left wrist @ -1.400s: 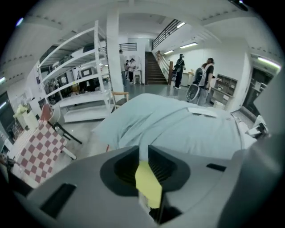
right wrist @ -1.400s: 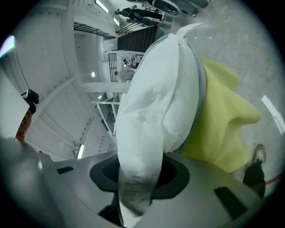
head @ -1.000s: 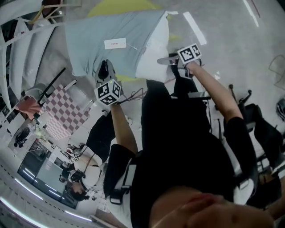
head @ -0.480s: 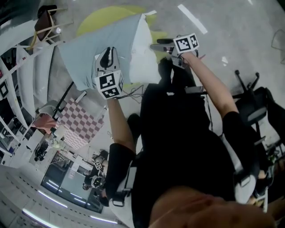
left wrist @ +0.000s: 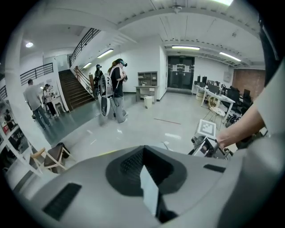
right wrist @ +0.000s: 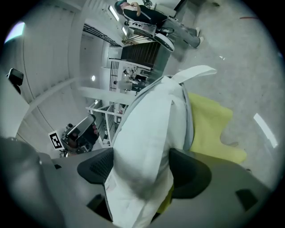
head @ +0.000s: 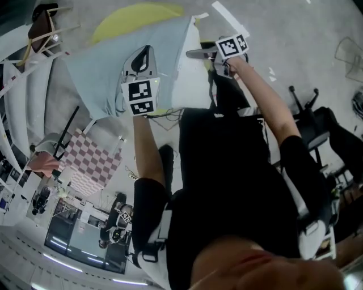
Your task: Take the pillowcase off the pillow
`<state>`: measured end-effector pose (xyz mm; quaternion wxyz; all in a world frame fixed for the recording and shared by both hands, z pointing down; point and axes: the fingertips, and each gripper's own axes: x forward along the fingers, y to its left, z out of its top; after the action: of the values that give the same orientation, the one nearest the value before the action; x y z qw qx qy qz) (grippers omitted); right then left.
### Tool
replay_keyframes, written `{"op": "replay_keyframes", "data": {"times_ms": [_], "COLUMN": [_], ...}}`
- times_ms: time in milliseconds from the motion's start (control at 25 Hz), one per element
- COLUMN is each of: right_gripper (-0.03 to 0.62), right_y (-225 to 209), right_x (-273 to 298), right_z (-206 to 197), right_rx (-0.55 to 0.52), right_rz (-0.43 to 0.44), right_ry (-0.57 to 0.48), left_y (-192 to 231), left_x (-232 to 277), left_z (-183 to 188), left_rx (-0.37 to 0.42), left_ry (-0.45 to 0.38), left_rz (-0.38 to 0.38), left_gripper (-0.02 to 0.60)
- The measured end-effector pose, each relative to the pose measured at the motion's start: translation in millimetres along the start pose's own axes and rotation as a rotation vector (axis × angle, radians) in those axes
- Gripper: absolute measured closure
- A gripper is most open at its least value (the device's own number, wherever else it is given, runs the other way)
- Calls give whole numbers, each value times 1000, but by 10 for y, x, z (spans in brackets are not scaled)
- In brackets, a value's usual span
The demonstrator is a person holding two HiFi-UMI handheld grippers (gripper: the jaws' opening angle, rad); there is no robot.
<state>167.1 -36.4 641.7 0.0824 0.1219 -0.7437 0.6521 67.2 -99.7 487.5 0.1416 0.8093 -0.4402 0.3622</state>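
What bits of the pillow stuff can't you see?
Head view: the yellow thing on the floor, mostly behind the pillowcase.
Left gripper view: all but a sliver of pillowcase, hidden by the left gripper's body.
Right gripper view: the pillow's near end, cut off by the bottom edge.

pillowcase (head: 108, 65) pale blue-grey; pillow (head: 193, 79) wht; mat (head: 130, 17) yellow; rug (head: 93, 161) maroon/wht checks

no legible text, labels, brands, numbers or signs visible
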Motion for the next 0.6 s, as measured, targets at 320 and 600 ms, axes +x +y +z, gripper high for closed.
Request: {"op": "replay_keyframes", "data": {"times_ms": [320, 600], "right_gripper": [223, 223], "right_y": [-101, -125], "right_x": [105, -135], "right_z": [22, 61], "right_rx": [-23, -25], "right_rz": [-2, 60], "right_ry": [168, 255], "left_y": [219, 366], "left_x": [232, 324], "left_z": [-252, -203], "left_rx": [-56, -69], "left_ry": [69, 160], "left_rz": [-5, 56], "left_gripper": [582, 581]}}
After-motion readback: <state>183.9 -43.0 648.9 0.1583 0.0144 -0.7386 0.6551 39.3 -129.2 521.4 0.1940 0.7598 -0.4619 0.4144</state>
